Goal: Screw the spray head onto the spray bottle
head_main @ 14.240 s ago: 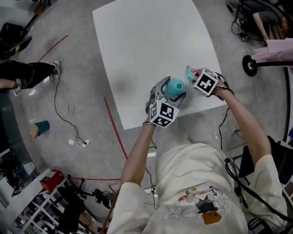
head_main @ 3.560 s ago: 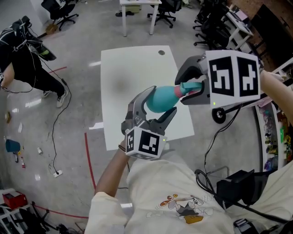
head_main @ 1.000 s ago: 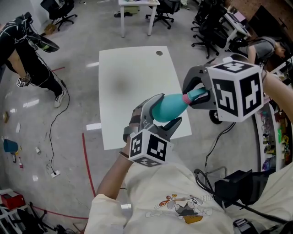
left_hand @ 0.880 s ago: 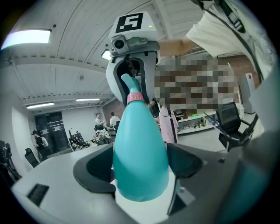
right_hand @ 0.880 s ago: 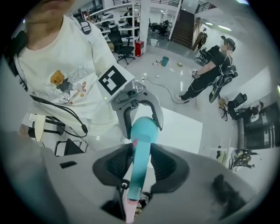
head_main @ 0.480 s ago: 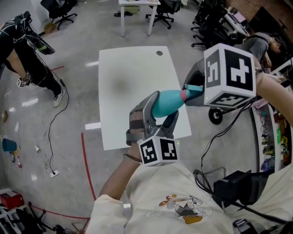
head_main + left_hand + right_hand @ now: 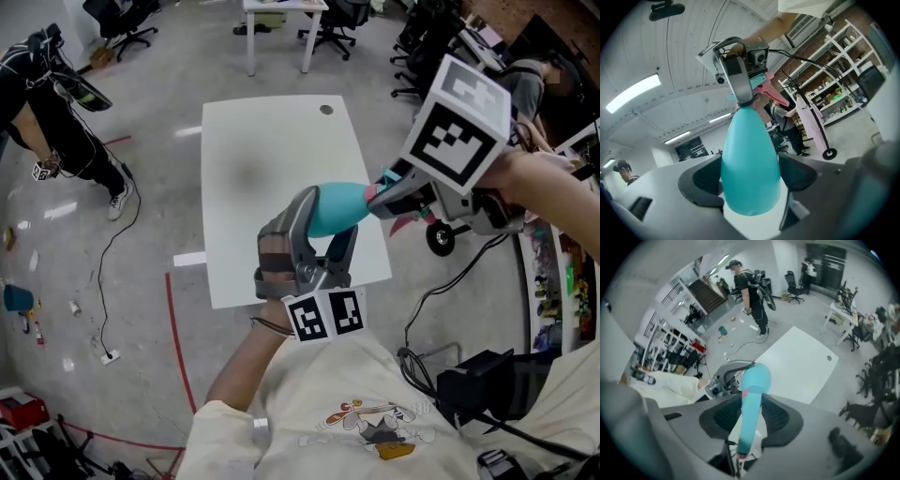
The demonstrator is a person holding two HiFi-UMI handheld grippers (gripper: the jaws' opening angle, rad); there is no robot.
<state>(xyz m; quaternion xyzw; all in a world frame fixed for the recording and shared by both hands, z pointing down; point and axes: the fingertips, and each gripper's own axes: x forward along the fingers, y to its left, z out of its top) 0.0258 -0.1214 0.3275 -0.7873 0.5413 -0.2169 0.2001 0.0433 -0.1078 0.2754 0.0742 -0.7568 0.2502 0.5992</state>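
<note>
The bottle (image 7: pixel 335 205) is up in the air, lying nearly level over the near right part of the white table (image 7: pixel 267 141). The left gripper (image 7: pixel 751 178) is clamped on its wide teal body, and the right gripper (image 7: pixel 752 416) is clenched on the spray head (image 7: pixel 747 437) at the narrow end. The 2 parts meet at a pink collar (image 7: pixel 745 392). No view shows how far the thread is engaged.

What could go wrong:
- The head may cross-thread. This is likely if the right gripper turns while its line is off the line of the neck, and both pieces are hand-held with nothing to steady them.
- The bottle may spin or creep in the left jaws. Its body is smooth and tapered, so a twist at the neck could turn it instead of tightening the head.
- If either grip lets go, the bottle could drop near the table's near edge and may go on to the floor (image 7: pixel 141 244).

What each view adds:
- The left gripper view shows both pads pressed against the sides of the body, with the right gripper seen end-on beyond the neck.
- The right gripper view shows the collar and the head sitting between its 2 pads, with the table far below. In the head view the marker cube (image 7: pixel 457 120) covers most of that.
- Only the head view shows where both hands hang relative to the table.
</note>
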